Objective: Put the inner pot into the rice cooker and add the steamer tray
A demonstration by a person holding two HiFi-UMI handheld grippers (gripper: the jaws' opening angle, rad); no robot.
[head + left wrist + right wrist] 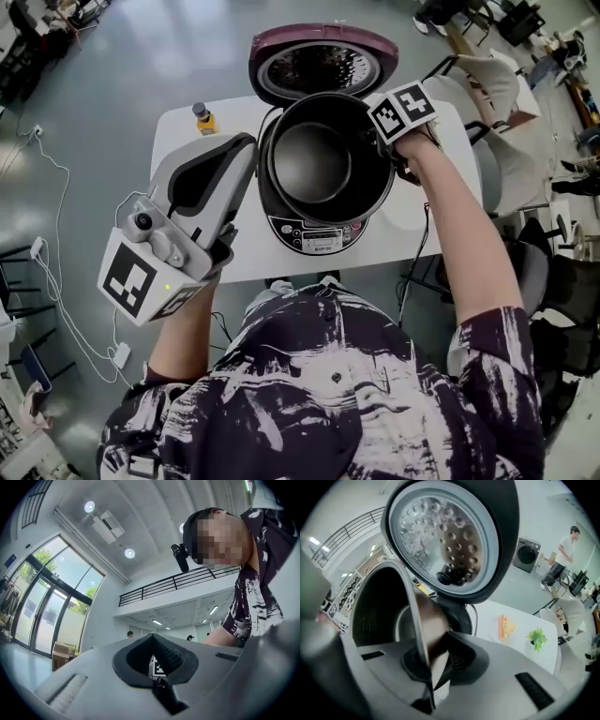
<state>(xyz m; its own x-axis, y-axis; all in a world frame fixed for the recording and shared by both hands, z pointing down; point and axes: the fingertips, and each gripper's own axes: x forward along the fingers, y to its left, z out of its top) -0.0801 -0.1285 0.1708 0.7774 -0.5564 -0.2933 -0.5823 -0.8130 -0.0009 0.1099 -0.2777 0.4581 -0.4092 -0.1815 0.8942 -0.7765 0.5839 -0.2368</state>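
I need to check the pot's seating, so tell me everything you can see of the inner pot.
The inner pot is round, dark and metal-looking, with a thin rim and an empty, smooth inside. It sits upright in the mouth of the rice cooker, before the raised lid. The right gripper is shut on its right rim, one jaw inside, one outside. Full seating cannot be told.

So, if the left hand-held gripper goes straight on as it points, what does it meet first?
Probably the right hand-held gripper: its marker cube shows between the left jaws; depth unclear.
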